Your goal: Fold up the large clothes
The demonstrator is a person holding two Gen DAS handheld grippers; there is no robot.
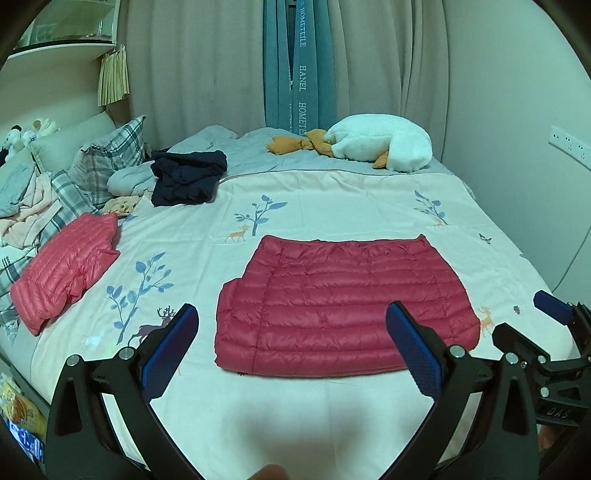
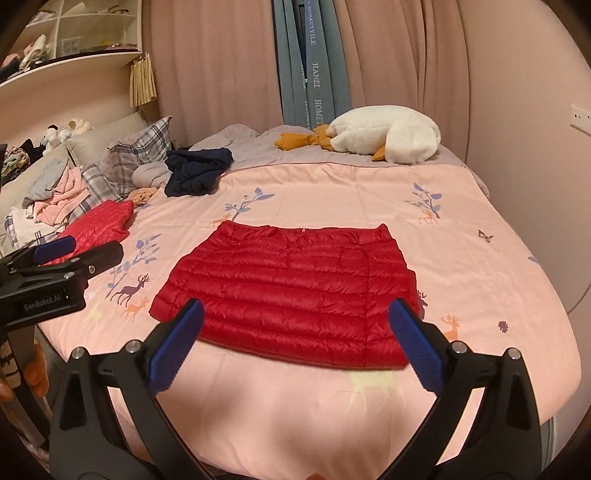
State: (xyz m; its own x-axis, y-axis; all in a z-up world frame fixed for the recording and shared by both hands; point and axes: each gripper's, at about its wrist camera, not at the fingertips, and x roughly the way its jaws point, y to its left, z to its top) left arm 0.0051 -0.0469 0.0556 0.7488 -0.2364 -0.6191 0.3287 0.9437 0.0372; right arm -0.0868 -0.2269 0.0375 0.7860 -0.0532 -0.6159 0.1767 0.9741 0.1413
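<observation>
red puffer jacket folded flat on bed, both grippers spread and empty above its near edge

left wrist view: left gripper (image 1: 291, 321) has its blue pads wide apart, nothing between them. the folded red jacket (image 1: 343, 306) lies just ahead of it, the right finger crossing in front of the jacket's near right corner. this view alone shows a packet (image 1: 18, 410) at the far lower left beside the bed, and a fingertip at the bottom edge. the right gripper (image 1: 554, 314) pokes in at the right edge, only one blue pad seen clearly.

right wrist view: right gripper (image 2: 295, 321) is also spread wide and holds nothing, both fingertips lying over the jacket's (image 2: 288, 291) near edge in the picture. cannot tell if they touch the cloth. this view alone shows the left gripper's side (image 2: 55, 254) to the left, with a hand (image 2: 35, 373) under it, and the shelf cubbies (image 2: 74, 29) at upper left.

edges and room: the jacket sits mid bedspread (image 1: 332, 199), all four edges free. bare pink bedspread runs in front of, to the right of and beyond it. the near edge of the bed is just below the fingers.

around: a second folded red jacket (image 1: 62, 269) lies well to the left, apart from the first. beyond it are plaid pillows (image 1: 110, 155), a heap of pale clothes (image 1: 26, 210) and a dark bundle of clothes (image 1: 188, 177). a white plush goose (image 1: 373, 144) lies at the far end by the curtains (image 1: 207, 62). nothing lies on or against the middle jacket.
</observation>
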